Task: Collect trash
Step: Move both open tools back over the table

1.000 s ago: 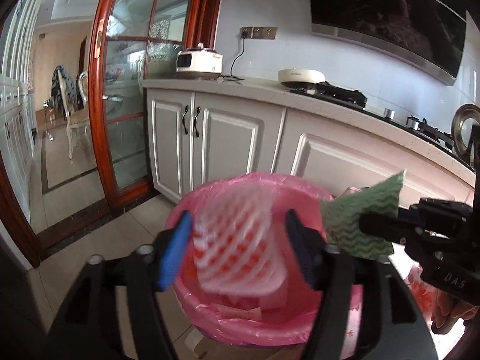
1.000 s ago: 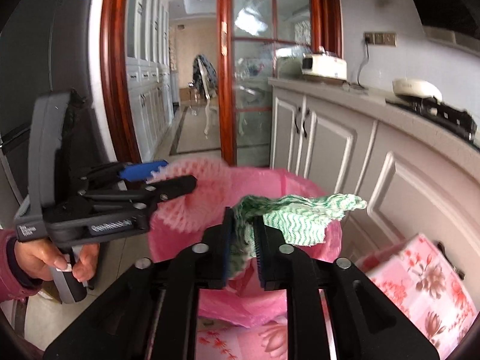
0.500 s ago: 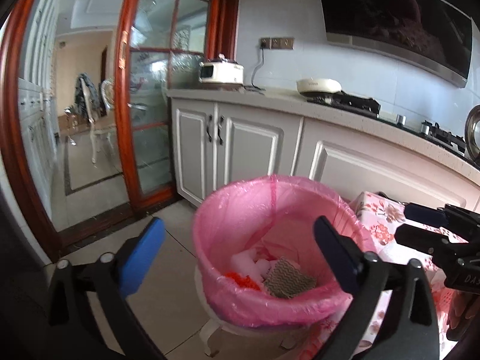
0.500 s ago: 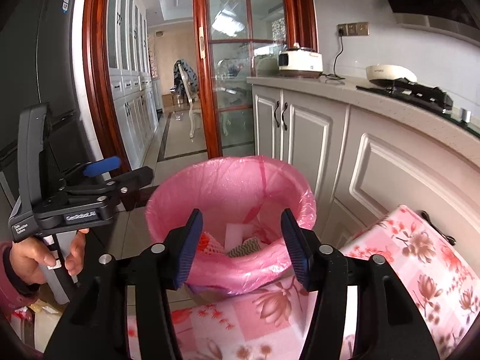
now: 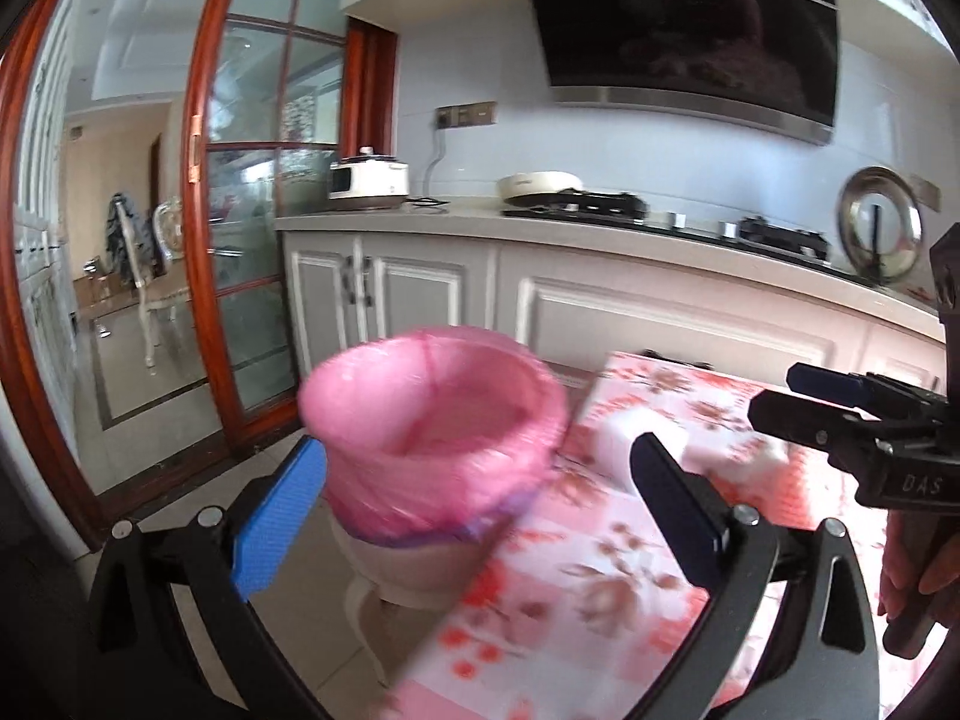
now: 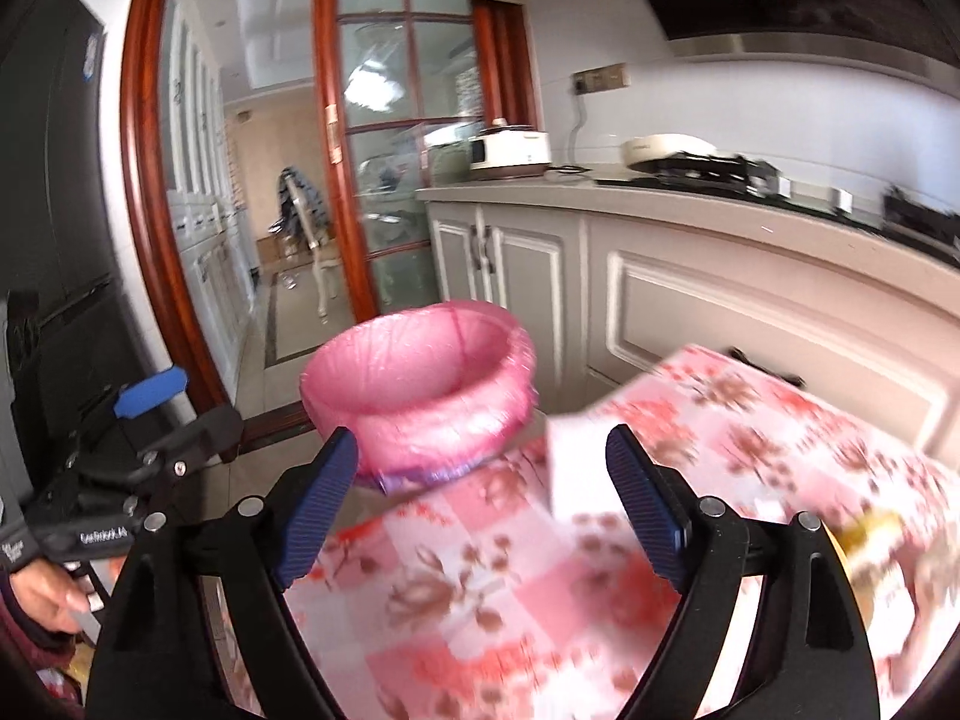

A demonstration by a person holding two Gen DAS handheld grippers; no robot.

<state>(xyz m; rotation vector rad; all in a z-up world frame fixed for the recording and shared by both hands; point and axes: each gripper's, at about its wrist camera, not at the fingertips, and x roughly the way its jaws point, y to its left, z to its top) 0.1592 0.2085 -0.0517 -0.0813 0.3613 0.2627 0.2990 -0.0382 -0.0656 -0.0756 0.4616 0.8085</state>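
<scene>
In the left wrist view, the left gripper (image 5: 474, 492) is spread wide and holds nothing – the pink-lined bin (image 5: 435, 420) sits just past it, beside the flowery table (image 5: 600, 588). In the right wrist view, the right gripper (image 6: 483, 492) is opening, empty – a blurry white scrap (image 6: 576, 462) lies on the table just ahead, nearer this hand.

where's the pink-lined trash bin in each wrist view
Left wrist: the pink-lined trash bin sits lower centre, just left of the floral tablecloth.
Right wrist: the bin sits centre, beyond the tablecloth's far left edge.
Shared landmark: the white cooker on the counter.
</scene>
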